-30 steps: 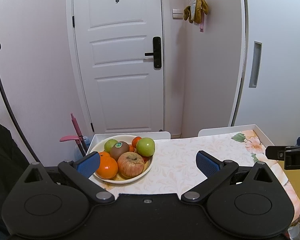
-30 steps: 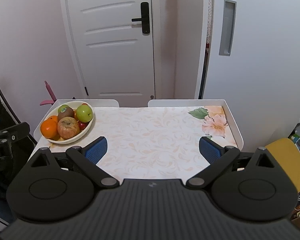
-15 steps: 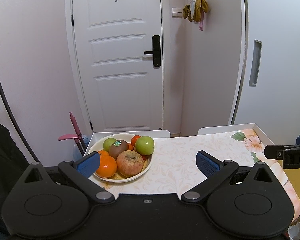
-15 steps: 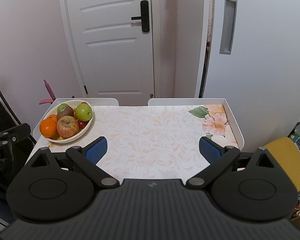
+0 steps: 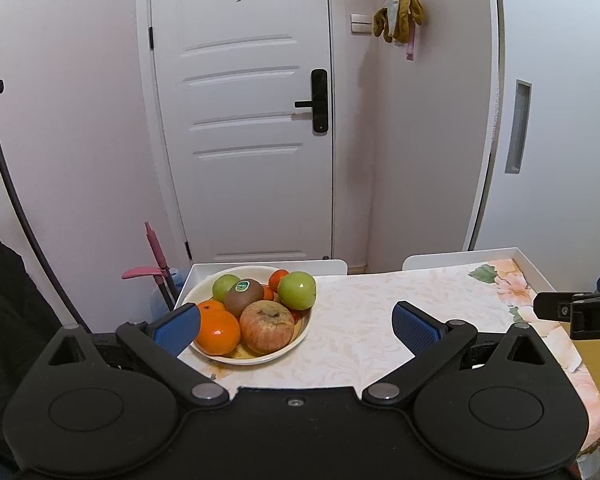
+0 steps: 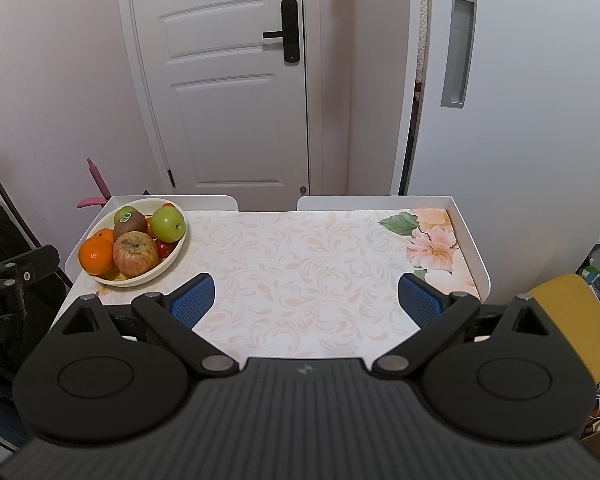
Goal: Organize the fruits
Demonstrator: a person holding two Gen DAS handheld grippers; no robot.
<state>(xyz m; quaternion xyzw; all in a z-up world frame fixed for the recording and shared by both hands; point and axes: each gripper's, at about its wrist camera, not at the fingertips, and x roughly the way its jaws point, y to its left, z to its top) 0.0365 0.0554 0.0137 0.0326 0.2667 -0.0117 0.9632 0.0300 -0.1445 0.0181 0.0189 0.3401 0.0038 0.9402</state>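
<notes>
A cream bowl sits at the far left corner of the tabletop, which is covered by a pale floral cloth and edged by a low white rim. The bowl is piled with fruit: an orange at the near left, a blotchy red apple just beside it, a kiwi with a green sticker behind them, a green apple on the right side, and a second green fruit at the back. Small red and orange pieces show between the larger fruit, too hidden to name. The left tool hovers low at the near edge with its blue pads spread wide and nothing between them; in its own view the left pad overlaps the near left rim of the bowl, beside the orange, though whether it touches cannot be told. The right tool is also spread wide and empty, held above the middle of the near edge, well apart from the bowl. The rest of the cloth is bare. A white door stands behind the tabletop, and a yellow seat shows at the right.
</notes>
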